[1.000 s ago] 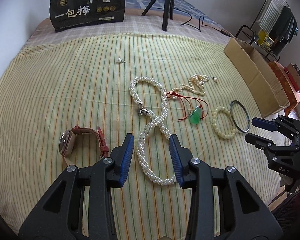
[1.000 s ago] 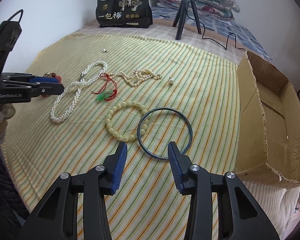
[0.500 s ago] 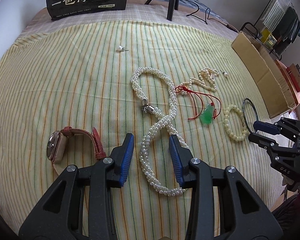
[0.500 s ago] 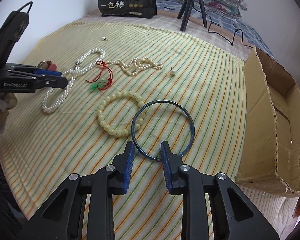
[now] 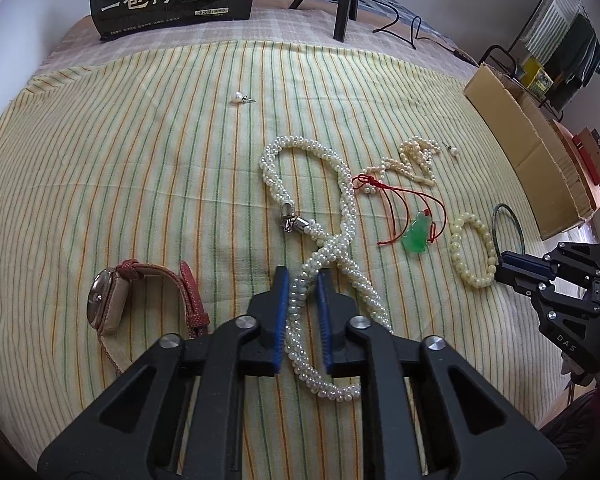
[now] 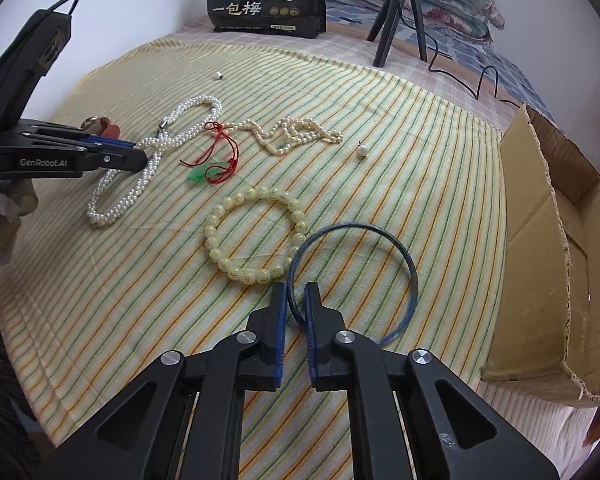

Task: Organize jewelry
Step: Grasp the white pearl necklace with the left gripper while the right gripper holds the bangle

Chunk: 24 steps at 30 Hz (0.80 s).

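Observation:
On a striped cloth lie several pieces of jewelry. My left gripper (image 5: 301, 278) is shut on the twisted pearl necklace (image 5: 342, 224), its blue pads pinching the strand near the lower loop. My right gripper (image 6: 296, 292) is shut on the near left rim of the thin blue bangle (image 6: 396, 248). A cream bead bracelet (image 6: 256, 236) lies just left of the bangle. A green pendant on red cord (image 5: 418, 236), a thin pearl strand (image 6: 296, 130), two loose pearl earrings (image 5: 239, 98) (image 6: 361, 150) and a red-strap watch (image 5: 112, 304) rest on the cloth.
An open cardboard box (image 6: 556, 240) stands at the cloth's right edge. A black printed bag (image 6: 266, 2) and a black tripod (image 6: 398, 16) with a cable sit at the far side. A clothes rack (image 5: 560, 24) stands beyond the bed.
Both grippers have gone from open to shut: the left one onto the pearl necklace, the right one onto the blue bangle's rim. Both views have drawn slightly nearer the cloth.

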Motion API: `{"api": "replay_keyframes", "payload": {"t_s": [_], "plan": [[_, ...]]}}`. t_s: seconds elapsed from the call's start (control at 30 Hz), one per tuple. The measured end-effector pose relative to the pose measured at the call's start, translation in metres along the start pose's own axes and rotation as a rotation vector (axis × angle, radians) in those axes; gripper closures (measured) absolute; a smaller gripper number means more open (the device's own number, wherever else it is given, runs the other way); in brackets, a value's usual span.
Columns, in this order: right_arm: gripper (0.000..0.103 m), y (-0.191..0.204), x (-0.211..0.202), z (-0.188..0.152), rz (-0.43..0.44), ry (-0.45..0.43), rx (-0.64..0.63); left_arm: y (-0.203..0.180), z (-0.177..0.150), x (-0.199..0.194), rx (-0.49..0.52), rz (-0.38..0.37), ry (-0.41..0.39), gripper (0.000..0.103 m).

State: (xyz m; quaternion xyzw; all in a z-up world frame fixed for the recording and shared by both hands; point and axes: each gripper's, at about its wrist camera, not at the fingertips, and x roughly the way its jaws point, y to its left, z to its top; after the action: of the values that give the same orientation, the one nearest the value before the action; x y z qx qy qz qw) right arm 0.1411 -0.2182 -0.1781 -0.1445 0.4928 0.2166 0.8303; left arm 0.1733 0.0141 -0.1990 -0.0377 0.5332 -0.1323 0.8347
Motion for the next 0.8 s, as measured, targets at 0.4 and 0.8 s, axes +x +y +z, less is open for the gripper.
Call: {"api": "replay_keyframes", "payload": {"t_s": [0.4, 0.8], "plan": [[0.100, -0.007, -0.027, 0.009, 0.061, -0.082, 0.071, -0.004, 0.008, -0.041, -0.066, -0.112, -0.092, 0.097], [0.101, -0.012, -0.045, 0.018, 0.056, -0.149, 0.110, -0.010, 0.023, -0.087, -0.082, -0.177, -0.204, 0.097]]}}
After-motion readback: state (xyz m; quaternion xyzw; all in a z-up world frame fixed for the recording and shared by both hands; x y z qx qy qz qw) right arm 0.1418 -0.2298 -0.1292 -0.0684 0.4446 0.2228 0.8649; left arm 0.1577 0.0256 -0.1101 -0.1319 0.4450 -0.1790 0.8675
